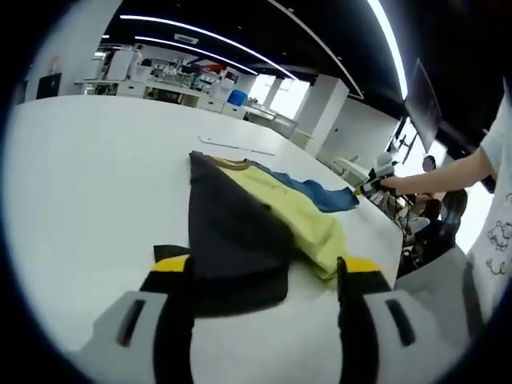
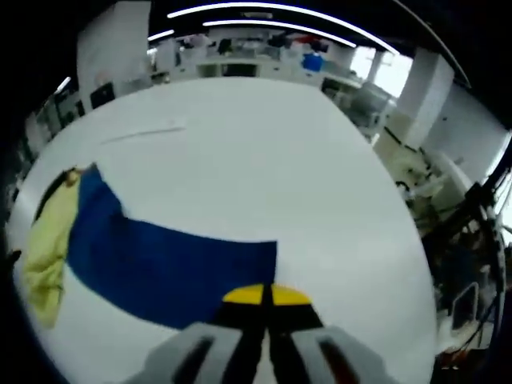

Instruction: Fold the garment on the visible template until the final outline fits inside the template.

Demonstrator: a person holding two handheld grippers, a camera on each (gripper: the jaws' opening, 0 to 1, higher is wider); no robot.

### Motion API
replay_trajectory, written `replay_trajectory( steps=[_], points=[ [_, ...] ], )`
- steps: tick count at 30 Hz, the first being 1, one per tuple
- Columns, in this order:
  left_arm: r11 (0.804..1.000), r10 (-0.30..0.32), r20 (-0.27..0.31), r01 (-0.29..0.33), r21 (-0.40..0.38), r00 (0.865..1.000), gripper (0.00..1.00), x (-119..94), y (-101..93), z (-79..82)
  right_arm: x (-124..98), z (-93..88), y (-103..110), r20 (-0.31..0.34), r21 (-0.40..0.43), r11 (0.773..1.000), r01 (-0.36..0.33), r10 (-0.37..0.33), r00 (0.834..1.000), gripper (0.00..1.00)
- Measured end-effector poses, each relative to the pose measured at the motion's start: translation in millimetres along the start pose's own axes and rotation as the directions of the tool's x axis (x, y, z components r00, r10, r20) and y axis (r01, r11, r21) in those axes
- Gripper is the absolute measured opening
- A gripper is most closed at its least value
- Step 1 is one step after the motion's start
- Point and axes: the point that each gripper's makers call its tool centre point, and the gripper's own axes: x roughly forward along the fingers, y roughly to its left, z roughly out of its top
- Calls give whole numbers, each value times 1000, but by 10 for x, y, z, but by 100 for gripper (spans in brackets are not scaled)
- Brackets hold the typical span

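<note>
The garment (image 1: 256, 212) is lying on the white worktop (image 1: 88, 184), a colour-block piece showing black, yellow-green and blue panels with a tan collar at the far end. In the left gripper view the black part is draped nearest, its hem lying between the left tool's (image 1: 264, 276) jaws, which are standing apart and gripping nothing. In the right gripper view the blue panel (image 2: 172, 264) is stretching out flat, its near edge reaching the right tool (image 2: 266, 298), whose yellow-tipped jaws are pressed together; they seem to be pinching the blue edge, though the cloth between them is hard to make out. The same tool is showing far off in the left gripper view, at the blue corner, with a person's arm behind it.

A thin pale line (image 2: 144, 132) is lying on the worktop beyond the garment, perhaps a template mark; I cannot tell.

The step in hand looks like an early fold: the blue side is being drawn out or lifted. The next move is likely calling for carrying that edge over the body while the left tool is taking hold of the black hem.
</note>
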Motion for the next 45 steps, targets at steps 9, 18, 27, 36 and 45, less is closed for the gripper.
replay_trajectory(
  steps=[9,18,27,36,45],
  points=[
    [1000,8,-7,-8,-10,1000,70,22,23,-37,-5,34,-158,19,74,996,58,-59,998,0],
    [1000,12,-13,-12,-17,1000,70,25,21,-76,3,-37,-294,-22,85,992,96,-94,995,0],
    [1000,14,-8,-14,-19,1000,70,11,14,-72,78,-123,-448,-56,105,990,97,-91,994,0],
    [1000,13,-4,-13,-20,1000,70,5,16,-71,-5,-79,-359,-17,113,992,62,-60,998,0],
    [1000,5,4,-5,-13,1000,70,1,3,-48,-135,113,6,125,25,997,-75,71,990,29]
  ],
)
